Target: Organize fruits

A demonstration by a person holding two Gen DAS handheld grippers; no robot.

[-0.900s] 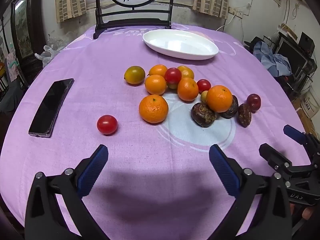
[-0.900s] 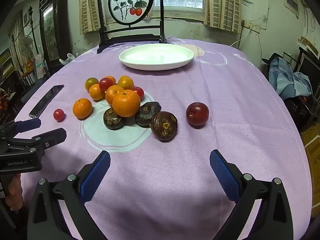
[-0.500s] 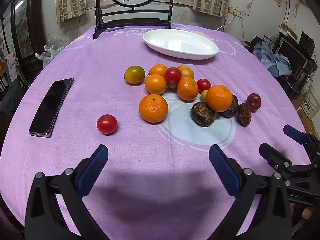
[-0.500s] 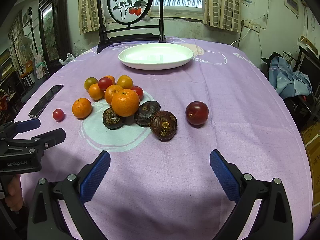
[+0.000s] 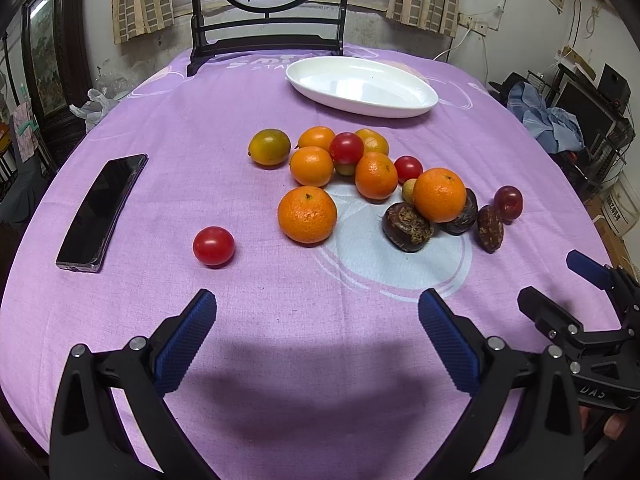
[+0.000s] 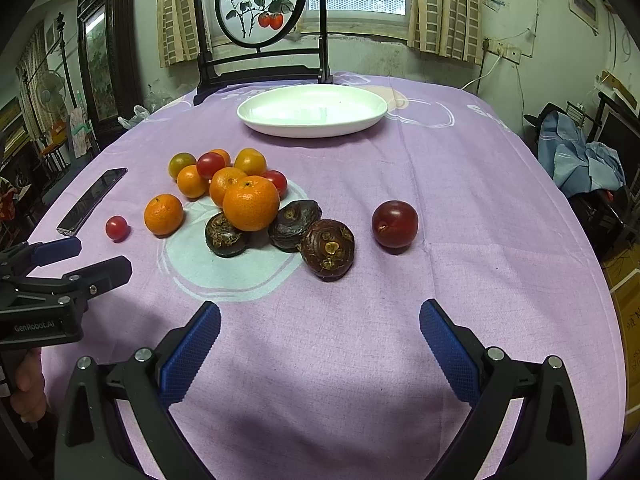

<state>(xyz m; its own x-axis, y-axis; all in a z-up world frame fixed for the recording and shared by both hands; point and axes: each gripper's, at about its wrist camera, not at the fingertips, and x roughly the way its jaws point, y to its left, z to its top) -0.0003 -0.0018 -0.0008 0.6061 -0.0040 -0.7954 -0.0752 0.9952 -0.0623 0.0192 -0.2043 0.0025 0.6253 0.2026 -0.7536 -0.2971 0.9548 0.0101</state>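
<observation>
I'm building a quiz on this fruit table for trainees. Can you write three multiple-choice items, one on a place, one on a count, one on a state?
1. Where does the phone lie?
A. left of the fruit
B. on the plate
C. under an orange

2. How many dark brown water chestnuts are on the cloth?
A. one
B. three
C. six

3. What state is the white plate in?
A. empty
B. full of fruit
C. upside down

Answers:
1 A: it lies on the cloth beyond the lone cherry tomato.
2 B: the right wrist view shows three beside the top orange.
3 A: nothing lies in it.
</observation>
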